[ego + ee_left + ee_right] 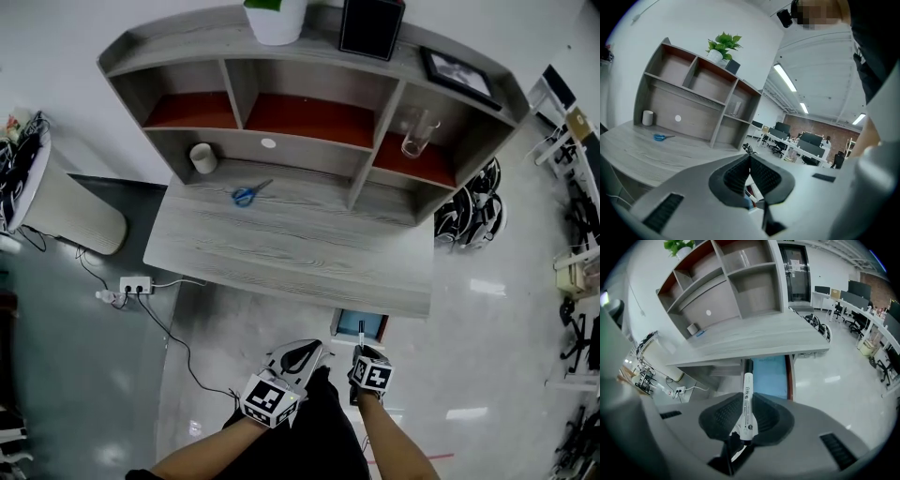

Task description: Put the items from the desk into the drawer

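At the far left of the surface (pixel 281 248), against the back of the shelf unit (pixel 309 84), 1 white cup (pixel 202 157) stands upright. The blue-handled scissors (pixel 246 195) lie to its right, apart from it.

Your left tongs (pixel 302 356) hang off the surface's near edge, over the floor. Their 2 jaws are pressed together with nothing between them, and they touch nothing.

Just right of them, your right tongs (pixel 361 345) point steeply down toward the open drawer (pixel 367 323). The drawer juts out from under the right part of the surface and shows a blue lining. These tongs stand only narrowly parted, pinching 1 white marker (pixel 747 385) by its barrel. The marker's dark cap end sticks out past the jaw tips, in line with the drawer. Whether it touches the drawer cannot be told.

Farther right, 1 clear glass (pixel 417 136) stands in the shelf unit's right compartment.
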Action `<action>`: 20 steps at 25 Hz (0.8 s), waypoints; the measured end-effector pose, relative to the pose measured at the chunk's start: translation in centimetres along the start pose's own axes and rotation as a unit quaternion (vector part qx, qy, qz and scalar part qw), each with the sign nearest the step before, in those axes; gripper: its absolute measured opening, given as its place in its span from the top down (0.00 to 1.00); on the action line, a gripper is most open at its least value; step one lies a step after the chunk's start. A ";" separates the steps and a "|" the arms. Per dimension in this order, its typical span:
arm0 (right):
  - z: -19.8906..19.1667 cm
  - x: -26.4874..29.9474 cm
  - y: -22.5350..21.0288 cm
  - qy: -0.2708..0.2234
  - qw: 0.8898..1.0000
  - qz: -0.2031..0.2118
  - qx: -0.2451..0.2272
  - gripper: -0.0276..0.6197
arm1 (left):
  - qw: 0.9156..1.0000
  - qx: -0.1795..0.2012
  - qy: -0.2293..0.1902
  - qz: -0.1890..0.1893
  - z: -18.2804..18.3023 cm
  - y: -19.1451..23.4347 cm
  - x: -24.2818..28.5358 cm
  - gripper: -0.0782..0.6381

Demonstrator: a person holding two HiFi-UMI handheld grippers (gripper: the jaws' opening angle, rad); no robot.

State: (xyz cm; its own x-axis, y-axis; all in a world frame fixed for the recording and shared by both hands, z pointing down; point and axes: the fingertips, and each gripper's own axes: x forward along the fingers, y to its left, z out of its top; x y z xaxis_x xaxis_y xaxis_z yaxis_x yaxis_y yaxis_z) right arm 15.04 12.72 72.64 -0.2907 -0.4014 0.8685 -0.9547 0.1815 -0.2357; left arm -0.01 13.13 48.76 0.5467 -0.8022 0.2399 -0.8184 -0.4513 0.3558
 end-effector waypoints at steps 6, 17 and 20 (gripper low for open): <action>-0.6 3.8 -1.3 0.018 0.999 0.011 0.050 0.83 | 1.000 -0.002 -0.001 0.027 0.1 0.5 0.7 0.87; 2.7 11.4 -3.2 0.007 0.998 0.017 0.059 0.83 | 0.998 -0.008 0.023 0.052 -2.1 2.8 1.7 0.87; 3.6 12.9 -3.1 -0.002 0.998 0.024 0.066 0.83 | 0.998 -0.012 0.030 0.057 -2.6 3.7 1.9 0.87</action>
State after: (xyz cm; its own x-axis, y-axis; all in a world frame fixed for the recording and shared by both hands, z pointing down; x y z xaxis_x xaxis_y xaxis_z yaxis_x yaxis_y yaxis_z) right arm 14.06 3.77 82.99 -0.3358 -0.3988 0.8533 -0.9398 0.0806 -0.3321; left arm -1.55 10.89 52.89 0.4598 -0.8228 0.3342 -0.8721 -0.3473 0.3448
